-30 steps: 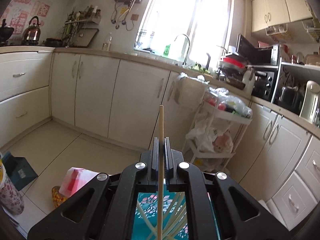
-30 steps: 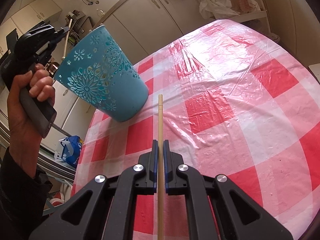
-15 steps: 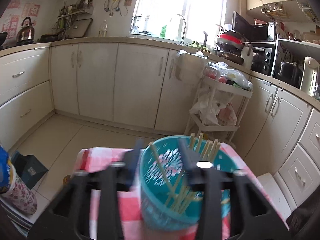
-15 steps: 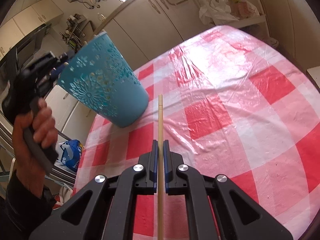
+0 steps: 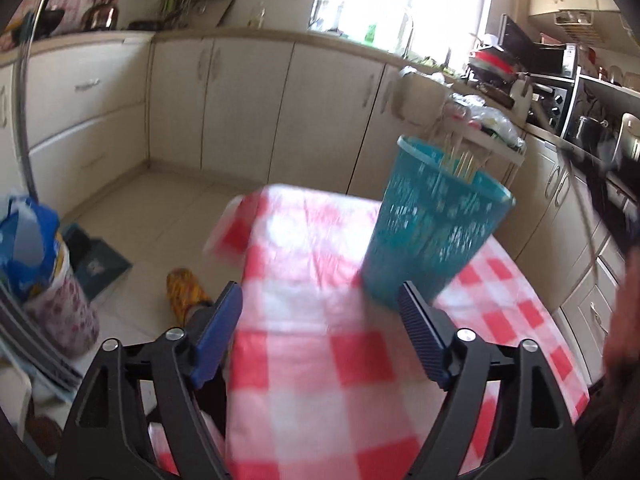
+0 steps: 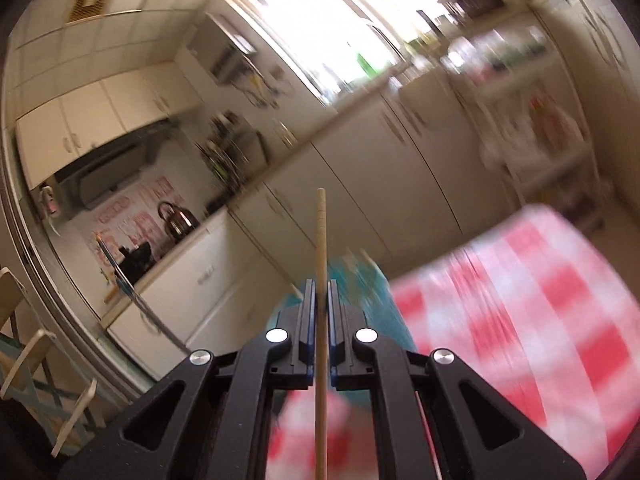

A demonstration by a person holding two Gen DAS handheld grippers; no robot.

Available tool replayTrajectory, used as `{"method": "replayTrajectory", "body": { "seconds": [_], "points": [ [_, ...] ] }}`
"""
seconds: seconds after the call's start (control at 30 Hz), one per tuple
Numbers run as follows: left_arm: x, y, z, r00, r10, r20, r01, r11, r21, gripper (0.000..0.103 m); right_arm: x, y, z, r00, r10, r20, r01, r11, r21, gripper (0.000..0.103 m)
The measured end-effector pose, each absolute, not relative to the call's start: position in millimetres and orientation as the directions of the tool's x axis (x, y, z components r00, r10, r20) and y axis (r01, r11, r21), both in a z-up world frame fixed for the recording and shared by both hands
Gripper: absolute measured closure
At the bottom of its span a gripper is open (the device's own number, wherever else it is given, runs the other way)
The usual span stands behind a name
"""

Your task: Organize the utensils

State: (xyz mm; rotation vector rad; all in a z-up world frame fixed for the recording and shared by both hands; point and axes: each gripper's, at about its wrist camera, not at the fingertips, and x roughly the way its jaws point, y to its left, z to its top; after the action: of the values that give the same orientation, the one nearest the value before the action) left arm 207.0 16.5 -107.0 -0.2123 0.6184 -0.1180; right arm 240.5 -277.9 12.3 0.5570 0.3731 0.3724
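Observation:
A teal perforated cup [image 5: 436, 232] holding several wooden chopsticks [image 5: 460, 164] stands on the red-and-white checked tablecloth [image 5: 320, 344], ahead and right of my left gripper [image 5: 320, 304]. That gripper's jaws are opening, with nothing between them. In the right wrist view my right gripper [image 6: 321, 292] is shut on a single wooden chopstick [image 6: 320, 232] that points up past the fingers. The teal cup [image 6: 372, 284] shows blurred just behind those fingers. A blurred hand [image 5: 624, 320] shows at the right edge of the left wrist view.
Cream kitchen cabinets [image 5: 240, 100] run behind the table. A white trolley with bags [image 5: 484, 124] stands past the cup. On the floor left of the table are a blue bag [image 5: 28, 240], a dark box [image 5: 96, 264] and a yellow item [image 5: 184, 292].
My left gripper let go of its chopstick into the cup, opened, and drew back and down from the cup. My right gripper rose and tilted up with its chopstick.

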Motion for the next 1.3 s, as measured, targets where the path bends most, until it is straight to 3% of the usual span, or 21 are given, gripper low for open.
{"method": "replayTrajectory", "body": {
  "seconds": [0.23, 0.37, 0.53, 0.73, 0.8, 0.87, 0.97, 1.3],
  "points": [
    [191, 36, -120, 0.789, -0.197, -0.581, 0.029, 0.958, -0.285, 0.023, 304, -230, 42, 0.938, 0.282, -0.200, -0.165, 0.874, 0.457, 0.097],
    [186, 40, -115, 0.799, -0.197, -0.568, 0.036, 0.959, -0.282, 0.021, 332, -207, 20, 0.934, 0.191, -0.301, -0.062, 0.919, 0.388, 0.097],
    [182, 49, -109, 0.802, -0.200, -0.563, 0.036, 0.957, -0.289, 0.017, 329, -194, -7, 0.905, 0.190, -0.380, -0.063, 0.945, 0.322, 0.095],
    [174, 57, -101, 0.788, -0.178, -0.590, 0.008, 0.960, -0.278, 0.013, 268, -192, -16, 0.882, 0.232, -0.411, -0.111, 0.948, 0.297, 0.077],
    [167, 55, -94, 0.786, -0.167, -0.596, 0.012, 0.967, -0.254, 0.010, 240, -191, -14, 0.877, 0.222, -0.425, -0.114, 0.958, 0.264, 0.049],
    [159, 53, -88, 0.784, -0.155, -0.601, 0.016, 0.973, -0.230, 0.008, 202, -189, -14, 0.870, 0.227, -0.438, -0.139, 0.965, 0.224, 0.044],
    [146, 48, -79, 0.783, -0.138, -0.607, 0.022, 0.981, -0.195, 0.008, 157, -188, -19, 0.851, 0.199, -0.485, -0.131, 0.976, 0.172, 0.026],
    [87, 24, -47, 0.767, -0.054, -0.639, 0.021, 0.998, -0.060, 0.008, 43, -208, -27, 0.781, 0.174, -0.600, -0.047, 0.974, 0.222, 0.009]
  ]
}}
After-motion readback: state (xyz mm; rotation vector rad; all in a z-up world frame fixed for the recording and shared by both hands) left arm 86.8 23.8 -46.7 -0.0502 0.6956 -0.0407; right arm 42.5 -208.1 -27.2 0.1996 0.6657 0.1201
